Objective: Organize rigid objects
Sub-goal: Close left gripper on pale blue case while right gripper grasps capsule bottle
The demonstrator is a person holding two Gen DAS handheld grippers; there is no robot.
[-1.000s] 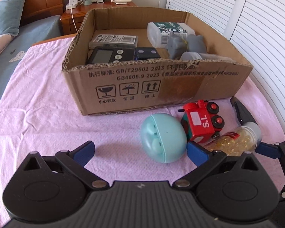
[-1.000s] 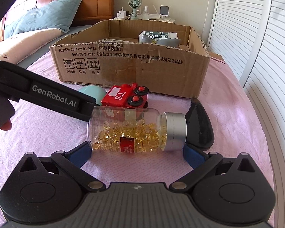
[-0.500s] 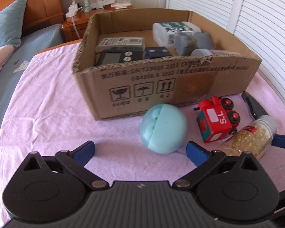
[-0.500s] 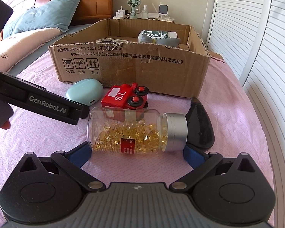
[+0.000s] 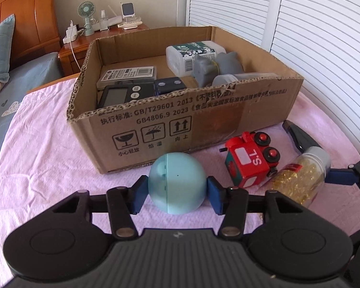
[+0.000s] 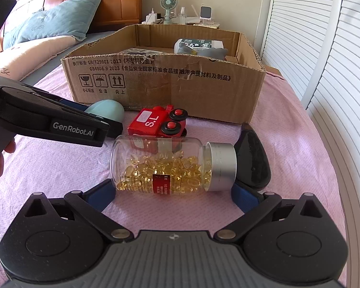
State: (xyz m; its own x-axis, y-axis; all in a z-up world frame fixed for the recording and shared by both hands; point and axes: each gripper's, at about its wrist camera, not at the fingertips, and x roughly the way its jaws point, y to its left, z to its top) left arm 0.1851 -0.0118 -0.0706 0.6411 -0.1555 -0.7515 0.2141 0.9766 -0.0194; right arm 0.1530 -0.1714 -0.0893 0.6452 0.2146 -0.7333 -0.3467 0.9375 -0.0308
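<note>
A teal egg-shaped case rests on the pink cloth in front of the cardboard box. My left gripper is closing on it, both blue pads pressed against its sides. To its right lie a red toy train and a clear bottle of yellow capsules. In the right wrist view the bottle lies on its side between the spread fingers of my right gripper, which is open and clear of it. A black oval object lies beside the bottle's silver cap.
The box holds a white bottle, grey pieces and black devices. White louvred doors stand on the right. A bed with a teal pillow and a nightstand with a small fan lie behind.
My left gripper came up around the teal case and its jaws went from wide open to closed on it. The right gripper and the bottle have not moved.
</note>
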